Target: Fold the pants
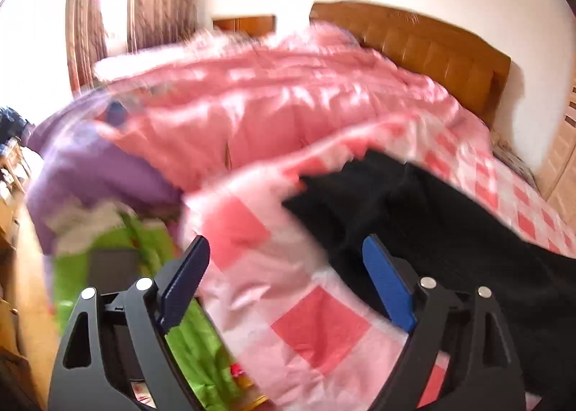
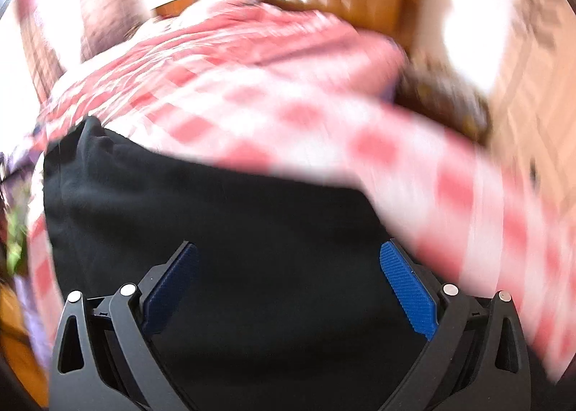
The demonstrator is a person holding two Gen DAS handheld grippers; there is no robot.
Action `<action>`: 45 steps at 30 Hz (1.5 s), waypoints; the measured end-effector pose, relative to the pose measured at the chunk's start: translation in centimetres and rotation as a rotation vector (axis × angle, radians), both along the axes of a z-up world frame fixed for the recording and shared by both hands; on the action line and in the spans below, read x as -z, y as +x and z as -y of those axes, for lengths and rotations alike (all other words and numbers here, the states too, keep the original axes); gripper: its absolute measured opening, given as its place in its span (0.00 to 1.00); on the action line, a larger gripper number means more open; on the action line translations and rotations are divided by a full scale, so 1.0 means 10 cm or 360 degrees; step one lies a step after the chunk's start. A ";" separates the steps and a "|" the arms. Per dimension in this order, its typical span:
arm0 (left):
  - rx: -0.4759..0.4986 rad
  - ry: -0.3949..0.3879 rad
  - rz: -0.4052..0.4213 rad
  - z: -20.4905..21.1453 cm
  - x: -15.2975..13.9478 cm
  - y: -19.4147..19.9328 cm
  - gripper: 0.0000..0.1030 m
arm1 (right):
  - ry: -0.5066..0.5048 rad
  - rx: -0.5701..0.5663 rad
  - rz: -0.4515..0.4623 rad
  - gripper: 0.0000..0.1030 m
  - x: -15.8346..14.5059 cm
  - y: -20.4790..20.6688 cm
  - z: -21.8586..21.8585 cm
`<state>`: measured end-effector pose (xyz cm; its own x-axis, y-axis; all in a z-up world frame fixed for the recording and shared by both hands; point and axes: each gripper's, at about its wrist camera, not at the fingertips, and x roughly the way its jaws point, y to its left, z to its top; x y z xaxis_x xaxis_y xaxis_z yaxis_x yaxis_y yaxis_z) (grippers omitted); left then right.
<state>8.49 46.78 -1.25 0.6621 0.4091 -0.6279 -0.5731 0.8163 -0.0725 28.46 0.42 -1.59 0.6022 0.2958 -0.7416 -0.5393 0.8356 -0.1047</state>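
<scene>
Right wrist: spread right tool (image 2: 288,267) over black pants (image 2: 223,216).

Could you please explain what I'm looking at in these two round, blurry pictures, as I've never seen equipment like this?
A person holds a hand tool with a two-finger claw in each hand; no robot arm is involved. Each claw carries a fisheye camera looking along its blue-padded fingers, hence the round pictures. One picture comes from the left claw, the other from the right claw. Both claws are open and hold nothing. Black pants lie on a pink checked bedsheet, with a pink quilt and a wooden headboard behind. The blur suggests motion.
</scene>
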 end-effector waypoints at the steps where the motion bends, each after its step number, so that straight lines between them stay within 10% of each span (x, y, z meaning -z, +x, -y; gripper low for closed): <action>1: 0.0086 -0.0019 0.0033 0.12 -0.10 0.03 0.84 | -0.0062 -0.0085 0.0028 0.96 0.01 0.09 -0.22; 7: 0.0522 0.0071 -0.0180 0.90 -0.06 0.76 0.84 | -0.0307 -0.0645 0.0044 0.95 0.29 0.35 -1.47; 10: 0.0452 0.0143 -0.0340 0.94 0.20 0.95 0.84 | -0.0298 -0.0993 0.0062 0.74 0.35 0.27 -1.81; 15: 0.0376 -0.0157 -0.0395 0.59 0.66 0.87 0.87 | -0.0246 -0.1323 0.0000 0.51 0.37 0.38 -2.08; 26: 0.0352 -0.0156 -0.0429 0.60 0.62 0.87 0.90 | -0.0197 -0.1603 -0.0123 0.17 0.40 0.43 -2.31; 45: 0.0355 -0.0136 -0.0380 0.63 0.64 0.87 0.92 | -0.0199 -0.1537 -0.0342 0.20 0.44 0.43 -2.33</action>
<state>17.23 40.50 -7.69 0.5595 0.2100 -0.8018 -0.3900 0.9203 -0.0311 32.74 23.72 -5.95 -0.0062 0.5002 -0.8659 -0.9997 0.0180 0.0175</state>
